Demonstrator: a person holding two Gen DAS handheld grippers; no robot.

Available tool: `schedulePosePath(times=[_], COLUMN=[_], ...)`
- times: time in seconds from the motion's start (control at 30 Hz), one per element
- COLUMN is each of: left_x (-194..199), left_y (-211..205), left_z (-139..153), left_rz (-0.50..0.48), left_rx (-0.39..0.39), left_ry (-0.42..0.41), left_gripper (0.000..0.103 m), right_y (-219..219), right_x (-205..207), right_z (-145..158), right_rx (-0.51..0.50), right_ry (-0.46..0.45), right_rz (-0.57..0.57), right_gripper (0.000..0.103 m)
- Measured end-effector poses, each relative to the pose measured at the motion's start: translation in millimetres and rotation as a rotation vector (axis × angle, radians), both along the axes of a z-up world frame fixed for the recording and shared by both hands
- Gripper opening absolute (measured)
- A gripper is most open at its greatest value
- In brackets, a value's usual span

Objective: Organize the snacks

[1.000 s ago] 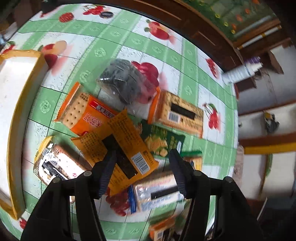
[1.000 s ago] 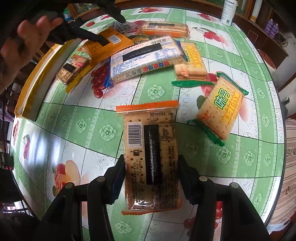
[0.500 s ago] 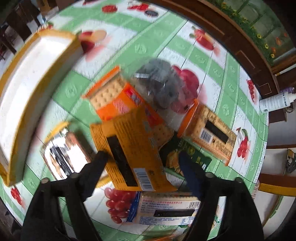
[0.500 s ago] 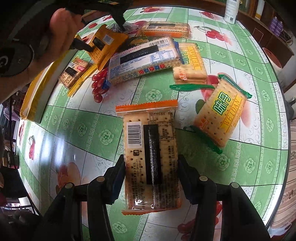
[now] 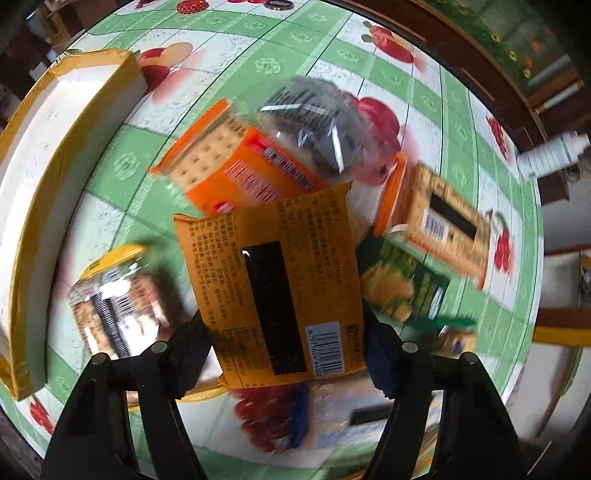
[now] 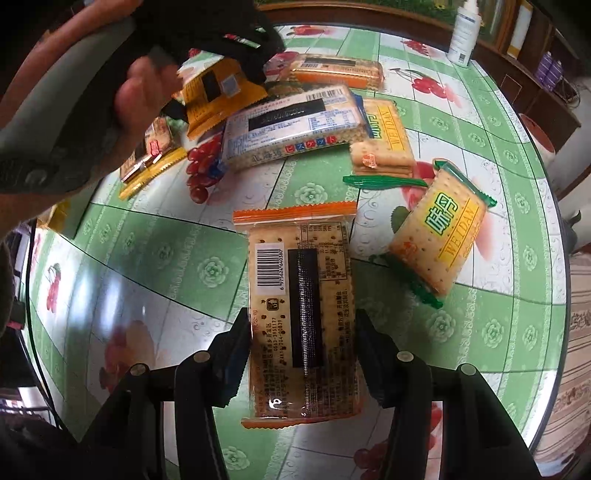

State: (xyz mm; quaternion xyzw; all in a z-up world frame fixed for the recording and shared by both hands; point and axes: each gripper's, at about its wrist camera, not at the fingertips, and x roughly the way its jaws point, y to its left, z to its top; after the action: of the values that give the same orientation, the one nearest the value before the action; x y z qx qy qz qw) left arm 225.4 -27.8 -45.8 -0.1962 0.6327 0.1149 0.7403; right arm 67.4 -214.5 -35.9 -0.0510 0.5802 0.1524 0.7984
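Observation:
My left gripper [image 5: 286,332] is shut on a yellow-orange snack packet [image 5: 273,280] and holds it above the pile; the same packet shows in the right wrist view [image 6: 218,92] under the left hand. My right gripper [image 6: 301,332] is shut on an orange-edged cracker pack [image 6: 301,314], barcode side up, just above the table. Below the left gripper lie an orange cracker pack [image 5: 236,166], a clear bag of dark snacks [image 5: 317,118], another orange-edged cracker pack [image 5: 439,218], a green pack [image 5: 406,284] and a brown pack [image 5: 114,302].
A yellow-rimmed white box [image 5: 48,177] stands at the table's left. Two Weidan cracker packs [image 6: 439,236] [image 6: 384,136], a long blue-edged biscuit pack [image 6: 291,125] and a white bottle [image 6: 463,33] are on the green fruit-print tablecloth [image 6: 147,258]. The table's edge [image 6: 554,295] curves at right.
My left gripper has lifted the yellow-orange packet off the pile and swung it toward the box side. The right gripper holds its cracker pack still.

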Motion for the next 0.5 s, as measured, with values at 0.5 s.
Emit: schedulePosePath(times=[0.5], left_x=[-98.2], left_y=[0.9], left_z=[28.0], left_rz=[-0.310], left_rx=[-0.061], left_ry=[-0.112], left_gripper=[0.071], right_y=[-7.5], right_x=[-18.7], right_z=[18.6], right_rx=[0.024], right_ry=[0.010], right_rz=[-0.057], right_gripper=[0.055])
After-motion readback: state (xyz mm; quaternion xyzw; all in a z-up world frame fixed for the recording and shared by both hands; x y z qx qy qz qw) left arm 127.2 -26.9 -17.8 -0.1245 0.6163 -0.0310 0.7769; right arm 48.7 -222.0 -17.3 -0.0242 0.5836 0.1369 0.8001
